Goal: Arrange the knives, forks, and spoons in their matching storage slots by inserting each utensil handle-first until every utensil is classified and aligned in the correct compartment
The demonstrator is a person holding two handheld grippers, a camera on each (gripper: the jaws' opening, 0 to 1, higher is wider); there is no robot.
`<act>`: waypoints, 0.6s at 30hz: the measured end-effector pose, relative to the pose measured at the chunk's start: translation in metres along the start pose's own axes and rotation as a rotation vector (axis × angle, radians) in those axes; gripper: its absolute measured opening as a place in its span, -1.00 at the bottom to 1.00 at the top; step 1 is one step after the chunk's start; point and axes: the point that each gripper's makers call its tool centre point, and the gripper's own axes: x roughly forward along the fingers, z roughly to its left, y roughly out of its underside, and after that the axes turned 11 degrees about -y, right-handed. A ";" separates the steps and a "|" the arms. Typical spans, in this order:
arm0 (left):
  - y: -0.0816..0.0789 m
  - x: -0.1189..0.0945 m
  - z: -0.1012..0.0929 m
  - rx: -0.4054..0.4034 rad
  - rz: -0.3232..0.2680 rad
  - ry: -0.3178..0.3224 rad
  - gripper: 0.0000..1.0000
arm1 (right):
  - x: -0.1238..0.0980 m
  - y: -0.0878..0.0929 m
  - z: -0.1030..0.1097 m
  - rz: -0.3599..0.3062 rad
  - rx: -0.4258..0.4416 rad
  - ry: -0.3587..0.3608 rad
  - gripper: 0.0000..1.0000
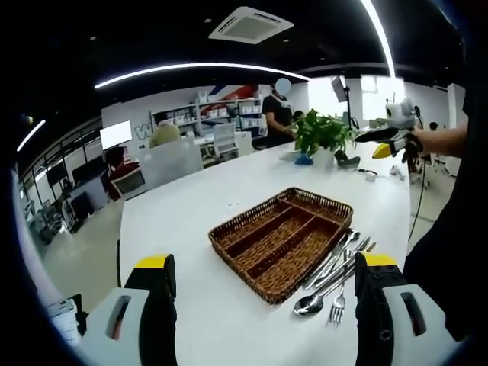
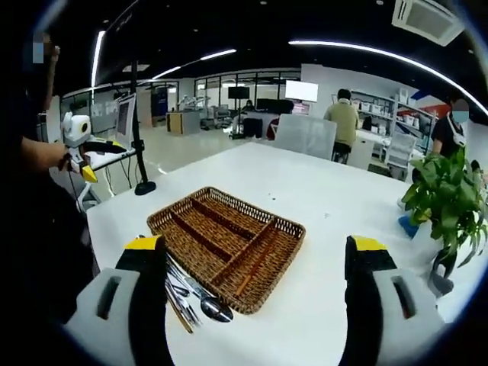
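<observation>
Utensils [image 1: 334,274]: perhaps six, hard to count, heaped beside tray
Wicker tray [image 1: 284,238]: one, compartments bare
Left gripper [image 1: 263,297]: jaws apart
Right gripper [image 2: 255,286]: jaws apart
Surface: white table [image 1: 191,198], office room

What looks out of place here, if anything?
Only the cutlery: forks, spoons and knives lie in a loose, overlapping heap on the white table beside the wicker tray, whose compartments are bare. Nothing looks spilled or damaged. Left gripper and right gripper are both open.
</observation>
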 end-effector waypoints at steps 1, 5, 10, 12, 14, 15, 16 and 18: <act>-0.001 0.000 0.000 -0.004 -0.001 -0.001 0.99 | -0.002 -0.001 0.000 -0.001 0.001 -0.001 1.00; -0.006 -0.001 -0.001 -0.006 -0.019 -0.006 0.99 | -0.007 -0.005 0.001 -0.005 -0.017 0.003 1.00; -0.004 -0.003 0.003 -0.011 -0.015 -0.013 0.99 | -0.008 0.003 0.006 0.010 -0.036 -0.001 1.00; -0.004 -0.004 0.002 -0.009 -0.015 -0.014 0.99 | -0.009 0.002 0.007 0.008 -0.037 -0.004 1.00; -0.003 -0.004 0.003 -0.006 -0.015 -0.015 0.99 | -0.010 0.000 0.007 0.005 -0.056 0.002 1.00; -0.003 -0.004 0.004 -0.009 -0.016 -0.017 0.99 | -0.010 -0.001 0.006 0.007 -0.056 0.000 1.00; -0.003 -0.004 0.005 -0.010 -0.017 -0.019 0.99 | -0.010 -0.001 0.006 0.010 -0.056 -0.002 1.00; -0.001 -0.004 0.009 -0.011 -0.014 -0.022 0.99 | -0.009 -0.002 0.008 0.008 -0.064 -0.015 1.00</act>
